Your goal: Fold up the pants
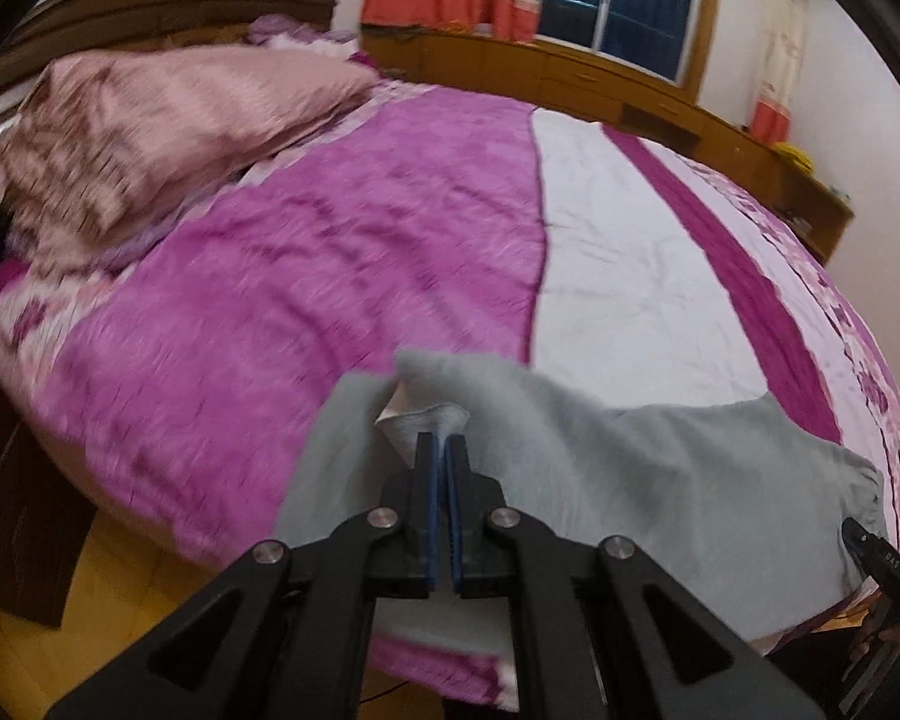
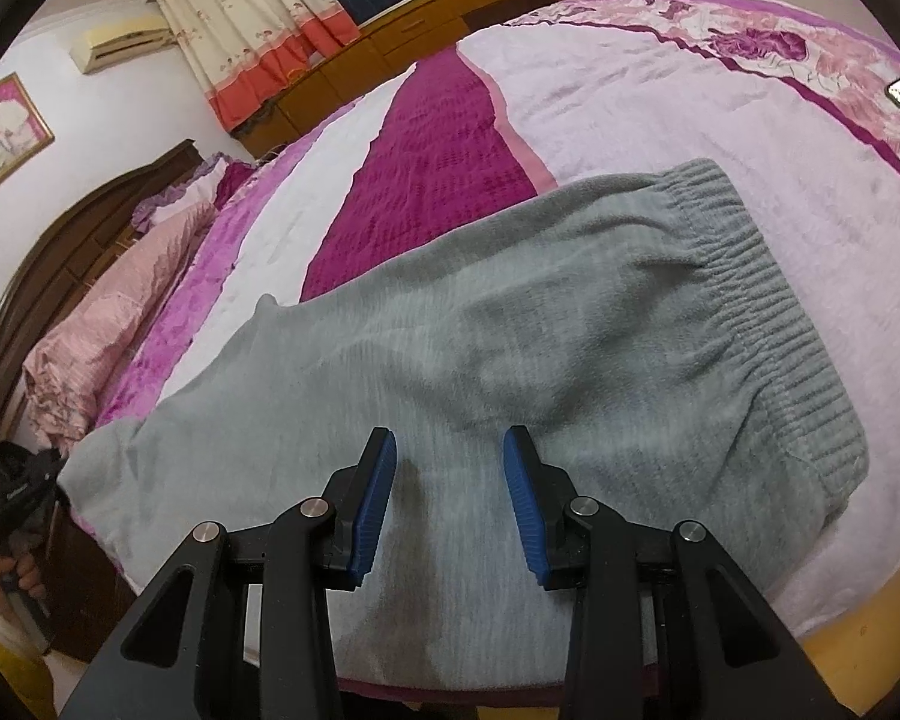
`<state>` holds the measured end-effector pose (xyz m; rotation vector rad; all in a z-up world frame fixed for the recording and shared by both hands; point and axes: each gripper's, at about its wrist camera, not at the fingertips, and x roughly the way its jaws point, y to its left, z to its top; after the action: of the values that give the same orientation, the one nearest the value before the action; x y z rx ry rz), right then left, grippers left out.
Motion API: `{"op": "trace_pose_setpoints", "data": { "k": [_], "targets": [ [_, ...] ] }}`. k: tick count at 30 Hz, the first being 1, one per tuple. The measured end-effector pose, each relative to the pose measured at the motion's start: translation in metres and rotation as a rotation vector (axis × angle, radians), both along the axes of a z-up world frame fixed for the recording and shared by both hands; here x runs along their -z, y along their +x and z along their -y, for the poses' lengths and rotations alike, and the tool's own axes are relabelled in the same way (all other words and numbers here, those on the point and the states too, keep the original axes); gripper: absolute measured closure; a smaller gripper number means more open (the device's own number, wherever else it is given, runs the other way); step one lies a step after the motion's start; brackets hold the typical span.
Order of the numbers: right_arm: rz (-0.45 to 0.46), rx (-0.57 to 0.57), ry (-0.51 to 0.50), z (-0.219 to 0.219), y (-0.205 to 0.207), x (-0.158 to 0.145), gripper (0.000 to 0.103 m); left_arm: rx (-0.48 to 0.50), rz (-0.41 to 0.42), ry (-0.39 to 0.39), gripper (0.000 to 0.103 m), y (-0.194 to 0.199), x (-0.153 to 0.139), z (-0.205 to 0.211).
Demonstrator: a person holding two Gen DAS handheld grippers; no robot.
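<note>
1. On the far left of the bed, a pink patterned satin pillow (image 1: 150,138) rests against the dark wooden headboard (image 1: 150,0), well apart from the folding area.
2. Next comes the magenta-and-white quilted bedspread (image 1: 330,252), which serves as the broad, soft surface that carries the garment near the bed's front edge.
3. At the garment's leg end, the left hand-held gripper (image 1: 444,450) has its blue pads pressed together on a raised bunch of cloth, apparently a cuff with its pale inside showing; I judge it holds this end up so the leg can be carried over toward the waist.
4. Across the middle lie the grey fleece pants (image 2: 480,348), spread flat and lengthwise along the bed's edge, legs to the left.
5. Above the pants' middle, the right hand-held gripper (image 2: 450,480) hangs with its jaws spread wide and nothing between them, probably ready to pin or grip the cloth.
6. At the right end, the ribbed elastic waistband (image 2: 768,312) lies flat on the pale part of the bedspread.
</note>
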<state>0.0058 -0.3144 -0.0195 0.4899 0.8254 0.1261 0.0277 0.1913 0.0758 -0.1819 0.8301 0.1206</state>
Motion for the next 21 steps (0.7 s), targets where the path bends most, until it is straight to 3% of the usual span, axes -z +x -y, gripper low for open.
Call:
{"op": "trace_pose_setpoints", "data": {
  "k": [4, 9, 21],
  "targets": [
    [0.0, 0.004, -0.031, -0.004, 0.001, -0.001, 0.072, -0.044, -0.011, 0.007, 0.1, -0.016, 0.013, -0.019],
    [-0.003, 0.003, -0.074, -0.009, 0.001, -0.002, 0.072, -0.092, -0.026, -0.058, 0.101, -0.027, 0.027, -0.042],
    [-0.011, 0.004, -0.117, -0.014, 0.002, -0.002, 0.072, -0.081, -0.043, -0.132, 0.1, -0.042, 0.045, -0.058]
  ]
}}
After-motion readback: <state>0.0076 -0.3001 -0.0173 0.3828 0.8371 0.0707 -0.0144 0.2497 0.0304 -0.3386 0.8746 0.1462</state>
